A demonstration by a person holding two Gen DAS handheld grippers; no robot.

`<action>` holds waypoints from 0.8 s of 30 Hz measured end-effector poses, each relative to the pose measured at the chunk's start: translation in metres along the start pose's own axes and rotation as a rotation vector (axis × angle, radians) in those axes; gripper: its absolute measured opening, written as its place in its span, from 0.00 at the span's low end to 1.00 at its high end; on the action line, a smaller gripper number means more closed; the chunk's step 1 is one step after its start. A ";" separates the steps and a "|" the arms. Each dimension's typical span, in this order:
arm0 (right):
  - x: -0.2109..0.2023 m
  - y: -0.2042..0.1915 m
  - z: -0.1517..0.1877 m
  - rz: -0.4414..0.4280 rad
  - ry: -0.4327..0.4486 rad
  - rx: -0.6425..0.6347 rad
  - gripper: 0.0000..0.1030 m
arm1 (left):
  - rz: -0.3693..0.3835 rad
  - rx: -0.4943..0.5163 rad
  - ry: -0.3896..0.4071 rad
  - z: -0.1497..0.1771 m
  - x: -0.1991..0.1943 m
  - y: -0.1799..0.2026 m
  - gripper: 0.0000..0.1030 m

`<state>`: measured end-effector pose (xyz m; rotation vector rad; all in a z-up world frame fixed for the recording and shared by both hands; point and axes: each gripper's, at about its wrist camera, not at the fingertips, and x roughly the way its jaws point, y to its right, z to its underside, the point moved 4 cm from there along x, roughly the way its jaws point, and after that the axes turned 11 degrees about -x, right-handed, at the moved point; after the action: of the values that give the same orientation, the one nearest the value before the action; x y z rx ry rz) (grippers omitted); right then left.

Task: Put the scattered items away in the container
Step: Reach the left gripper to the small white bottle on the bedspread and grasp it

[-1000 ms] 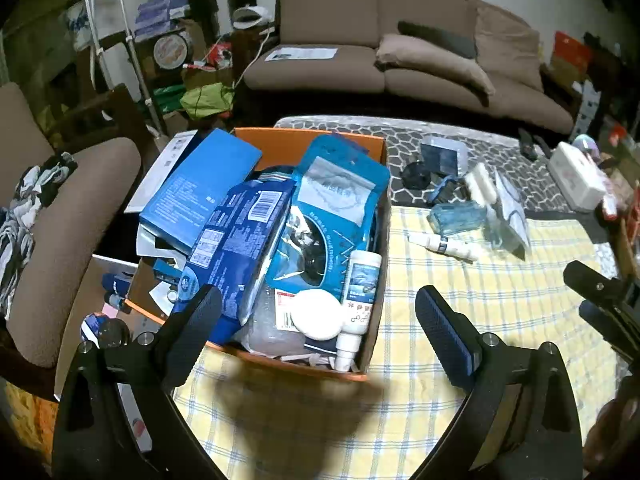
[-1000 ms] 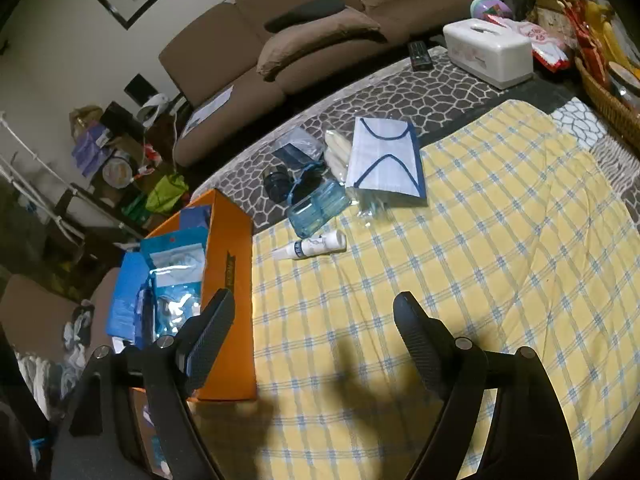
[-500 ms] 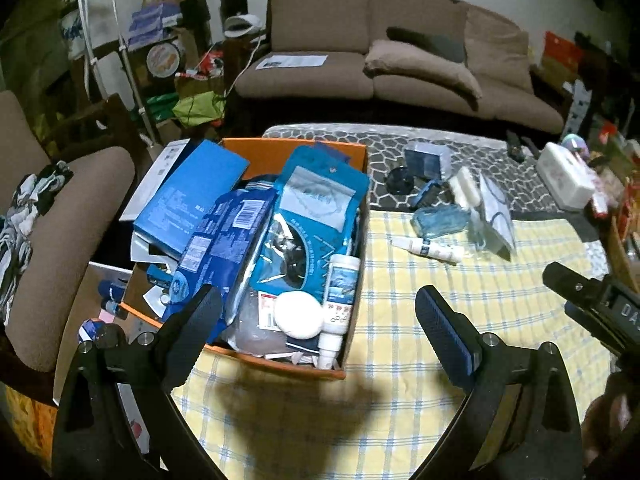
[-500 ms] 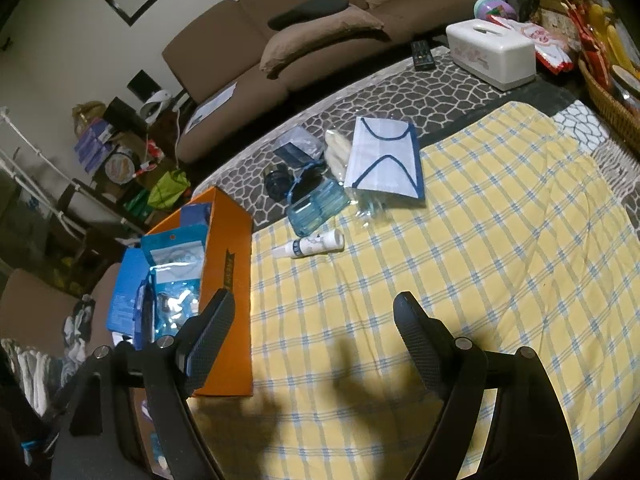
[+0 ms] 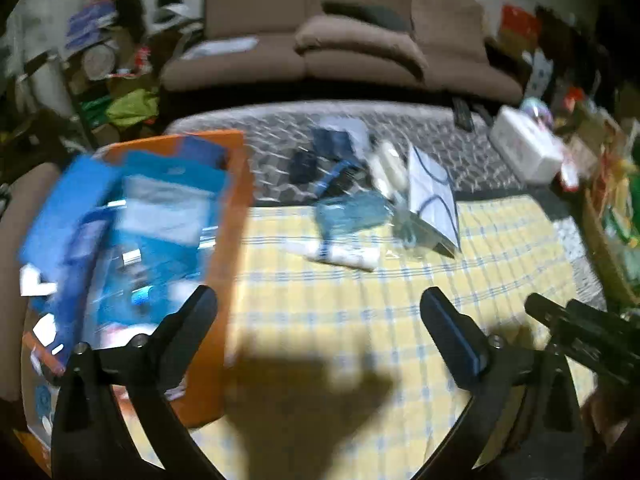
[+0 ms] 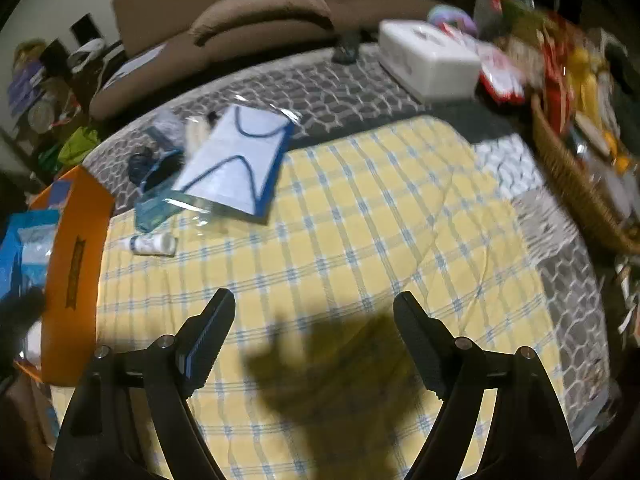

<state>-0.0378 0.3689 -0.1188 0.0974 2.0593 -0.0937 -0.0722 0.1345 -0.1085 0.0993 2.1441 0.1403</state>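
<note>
An orange box (image 5: pixel 230 216) (image 6: pixel 74 248) full of blue packets stands at the left on a yellow checked cloth (image 5: pixel 360 300). Beyond it lie a white tube (image 5: pixel 344 256) (image 6: pixel 150 245), a clear blue case (image 5: pixel 352 210) (image 6: pixel 154 210), a bagged white mask with blue straps (image 5: pixel 432 192) (image 6: pixel 236 164) and some dark small items (image 5: pixel 304 168). My left gripper (image 5: pixel 318 306) is open and empty over the cloth, right of the box. My right gripper (image 6: pixel 314 304) is open and empty too, over bare cloth; part of it (image 5: pixel 580 332) shows at the right in the left wrist view.
A white tissue box (image 6: pixel 428 58) sits at the far right on the grey patterned cover (image 6: pixel 320 88). A wicker basket (image 6: pixel 576 184) of snacks stands at the right edge. A brown sofa (image 5: pixel 340 52) lies behind, and cluttered shelves (image 5: pixel 104 64) at the back left.
Both grippers have swung to the right and sunk a little. The box has slid to the left edge of both views and the loose items now lie nearer the middle. Both pictures are blurred.
</note>
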 end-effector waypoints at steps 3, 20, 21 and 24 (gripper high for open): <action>0.007 0.009 -0.006 -0.020 -0.009 0.048 0.81 | -0.030 -0.016 -0.119 0.000 0.056 0.016 0.99; 0.017 0.015 -0.021 -0.089 -0.015 0.094 0.81 | -0.001 -0.309 -0.287 -0.007 0.135 -0.001 0.26; 0.018 0.015 -0.021 -0.098 -0.014 0.101 0.81 | 0.017 -0.298 -0.295 -0.002 0.129 -0.001 0.24; 0.021 0.013 -0.019 -0.132 -0.022 0.112 0.81 | 0.046 -0.251 -0.300 0.013 0.110 -0.005 0.23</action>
<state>-0.0631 0.3849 -0.1289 0.0294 2.0370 -0.2905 -0.1220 0.1438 -0.2077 0.0212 1.8100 0.3955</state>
